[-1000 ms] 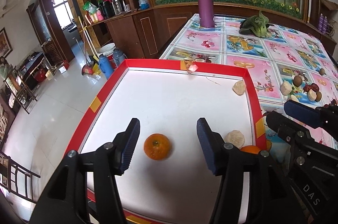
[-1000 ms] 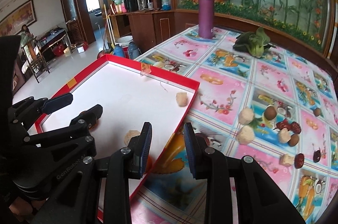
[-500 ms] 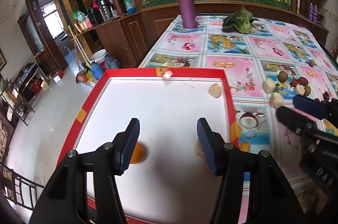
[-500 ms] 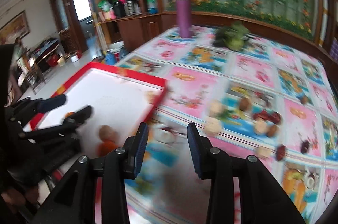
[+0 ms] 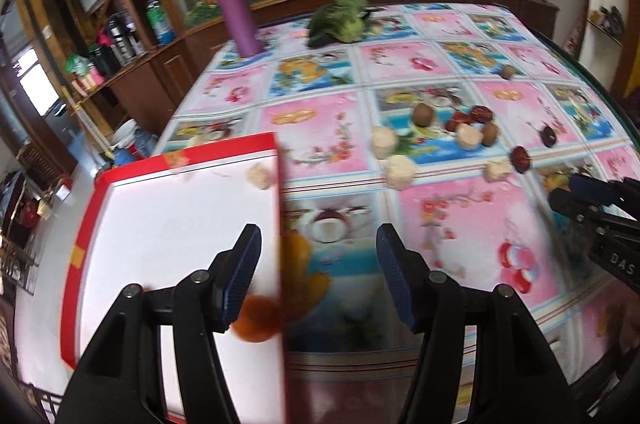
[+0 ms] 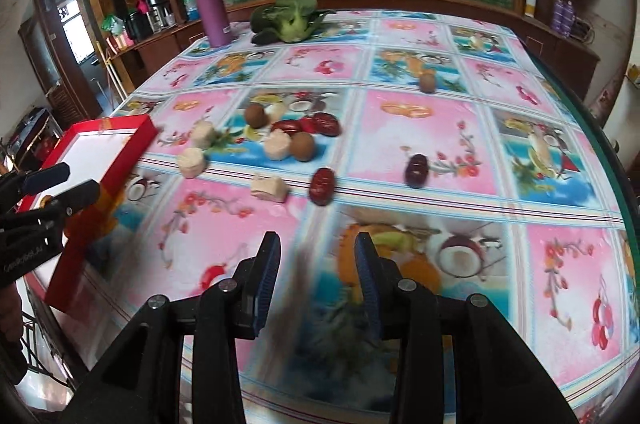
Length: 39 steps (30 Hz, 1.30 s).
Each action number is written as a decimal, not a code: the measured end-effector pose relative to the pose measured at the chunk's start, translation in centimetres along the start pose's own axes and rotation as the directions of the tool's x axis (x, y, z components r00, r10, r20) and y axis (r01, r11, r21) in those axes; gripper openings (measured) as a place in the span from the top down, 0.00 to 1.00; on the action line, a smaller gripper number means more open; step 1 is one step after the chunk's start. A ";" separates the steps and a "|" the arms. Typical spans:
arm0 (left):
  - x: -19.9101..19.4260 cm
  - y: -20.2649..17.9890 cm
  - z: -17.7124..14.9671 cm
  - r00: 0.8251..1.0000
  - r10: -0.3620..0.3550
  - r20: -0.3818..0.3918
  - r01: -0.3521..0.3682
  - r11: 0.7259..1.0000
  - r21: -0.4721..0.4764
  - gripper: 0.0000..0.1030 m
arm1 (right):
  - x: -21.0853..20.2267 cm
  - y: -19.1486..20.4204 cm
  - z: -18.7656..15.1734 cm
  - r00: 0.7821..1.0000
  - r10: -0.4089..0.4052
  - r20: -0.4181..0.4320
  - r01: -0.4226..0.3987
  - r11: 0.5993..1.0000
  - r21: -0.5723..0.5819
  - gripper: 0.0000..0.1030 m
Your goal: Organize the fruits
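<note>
My left gripper [image 5: 318, 272] is open and empty, straddling the right wall of the red tray [image 5: 277, 191]. An orange [image 5: 256, 320] lies blurred in the tray by my left finger, and a pale lump [image 5: 259, 175] sits in the far corner. My right gripper [image 6: 318, 264] is open over the flowered tablecloth with nothing between its fingers. Ahead of it lie scattered fruits: red dates [image 6: 322, 180] [image 6: 416, 169], brown round fruits [image 6: 302, 145] [image 6: 257, 115] and pale chunks [image 6: 269, 187] [image 6: 191, 163]. The left gripper [image 6: 52, 183] shows at the left edge of the right wrist view.
A purple flask [image 6: 212, 11] and a green leafy vegetable [image 6: 292, 17] stand at the table's far side. One brown fruit [image 6: 427, 81] lies apart, further back. The table edge curves down the right [image 6: 616, 159]. A wooden cabinet and floor lie beyond the tray.
Both grippers have swung right, away from the tray's middle toward the scattered fruit. The orange stays in the tray, now at my left finger. Both grippers remain open.
</note>
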<state>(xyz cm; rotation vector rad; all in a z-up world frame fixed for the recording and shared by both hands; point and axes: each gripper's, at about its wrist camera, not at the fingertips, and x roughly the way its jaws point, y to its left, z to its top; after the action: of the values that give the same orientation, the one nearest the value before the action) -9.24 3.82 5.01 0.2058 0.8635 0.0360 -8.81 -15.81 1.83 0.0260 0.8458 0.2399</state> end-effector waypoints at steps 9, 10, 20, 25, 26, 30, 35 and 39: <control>3.3 -1.0 1.9 0.995 -0.065 -0.071 0.064 0.998 -0.014 0.40 | 1.4 -1.2 1.3 1.000 0.024 -0.017 -0.024 0.999 0.033 0.63; 3.7 -0.9 2.1 0.994 -0.067 -0.082 0.066 0.998 -0.020 0.40 | 1.6 -1.1 1.6 0.999 0.027 -0.020 -0.026 0.999 0.033 0.63; 6.7 -1.7 4.2 0.975 -0.173 -0.138 0.168 0.985 -0.050 0.40 | 3.5 -0.5 2.7 0.999 -0.011 -0.039 0.011 1.000 0.001 0.63; 8.2 -2.6 4.7 0.968 -0.194 -0.157 0.190 0.981 -0.044 0.40 | 4.0 -0.6 2.7 0.998 -0.004 -0.057 0.004 1.000 0.010 0.64; 8.5 -2.6 4.7 0.966 -0.201 -0.162 0.196 0.980 -0.046 0.40 | 4.1 -0.6 2.7 0.998 -0.006 -0.056 0.007 1.000 0.010 0.64; 9.2 -2.4 4.7 0.963 -0.214 -0.163 0.208 0.977 -0.056 0.41 | 4.4 -0.4 2.9 0.998 -0.012 -0.056 0.012 1.000 0.006 0.69; 9.1 -2.4 4.7 0.962 -0.232 -0.146 0.227 0.973 -0.050 0.48 | 4.8 -0.1 3.0 0.998 -0.039 -0.054 0.039 0.999 -0.010 0.77; 8.9 -2.6 4.7 0.961 -0.242 -0.131 0.239 0.970 -0.042 0.64 | 4.8 -0.1 3.1 0.997 -0.056 -0.053 0.055 0.998 -0.013 0.85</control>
<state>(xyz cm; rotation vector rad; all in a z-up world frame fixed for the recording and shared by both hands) 0.02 1.48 0.79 0.0735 1.0185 -0.1680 -3.46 -14.68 0.31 -0.0152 0.8974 0.1941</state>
